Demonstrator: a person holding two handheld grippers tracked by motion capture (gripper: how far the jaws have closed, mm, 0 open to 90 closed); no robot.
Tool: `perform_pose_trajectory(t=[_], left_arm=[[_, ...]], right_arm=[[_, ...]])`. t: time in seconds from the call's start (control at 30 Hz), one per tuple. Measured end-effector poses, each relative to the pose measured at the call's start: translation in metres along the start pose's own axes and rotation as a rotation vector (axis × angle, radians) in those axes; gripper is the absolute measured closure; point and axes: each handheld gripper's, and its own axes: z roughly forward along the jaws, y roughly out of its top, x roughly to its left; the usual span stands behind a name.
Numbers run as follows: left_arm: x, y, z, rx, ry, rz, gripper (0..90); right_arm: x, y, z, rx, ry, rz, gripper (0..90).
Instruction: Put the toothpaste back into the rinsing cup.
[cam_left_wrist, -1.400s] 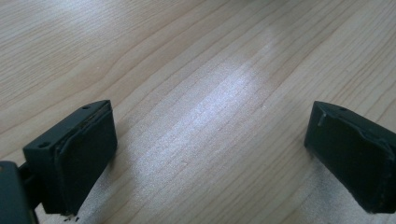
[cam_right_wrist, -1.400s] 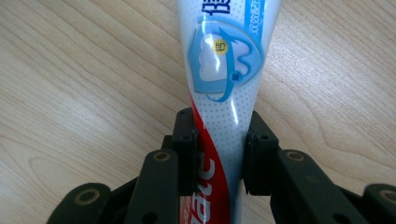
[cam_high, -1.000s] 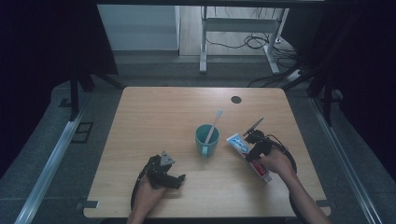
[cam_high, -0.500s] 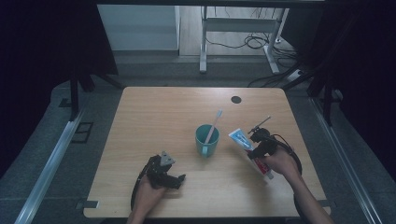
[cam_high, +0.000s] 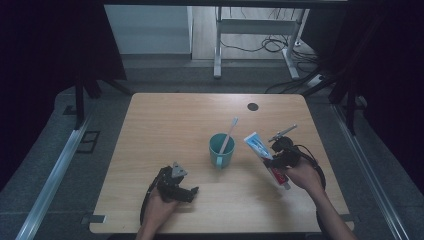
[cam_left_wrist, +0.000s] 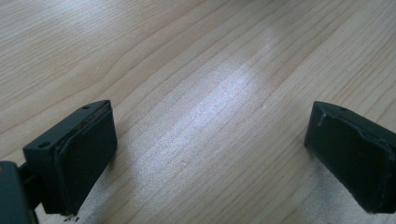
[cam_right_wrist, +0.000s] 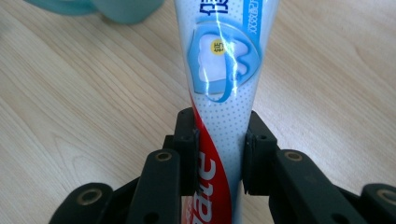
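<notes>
A white, blue and red toothpaste tube (cam_high: 265, 155) (cam_right_wrist: 223, 74) is clamped between the two black jaws of my right gripper (cam_high: 274, 159) (cam_right_wrist: 219, 151); it is lifted off the wooden table (cam_high: 170, 125), just right of a teal cup (cam_high: 221, 149). A toothbrush (cam_high: 229, 132) leans in that cup, whose rim shows as a teal edge (cam_right_wrist: 116, 7) in the right gripper view. My left gripper (cam_high: 189, 192) (cam_left_wrist: 210, 154) rests near the table's front edge, jaws wide apart with bare wood between them.
A small dark round hole (cam_high: 253, 106) marks the table's far right part. Beyond the table stand metal frame legs (cam_high: 216, 45) and cables (cam_high: 270, 45) on the floor. Dark curtains flank both sides.
My right gripper has risen slightly and drifted right with the toothpaste tube, away from the cup. The left gripper has stayed put.
</notes>
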Motion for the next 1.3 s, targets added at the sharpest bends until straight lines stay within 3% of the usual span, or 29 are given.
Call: perform_pose_trajectory(t=[0.63, 1.3], left_arm=[[0.000, 0.000, 0.000, -0.002, 0.000, 0.000, 2.4], [0.000, 0.000, 0.000, -0.004, 0.002, 0.003, 2.4]], right_arm=[[0.008, -0.008, -0.001, -0.164, 0.035, -0.027, 71.3], [0.020, -0.003, -0.009, -0.346, 0.060, -0.075, 71.3]])
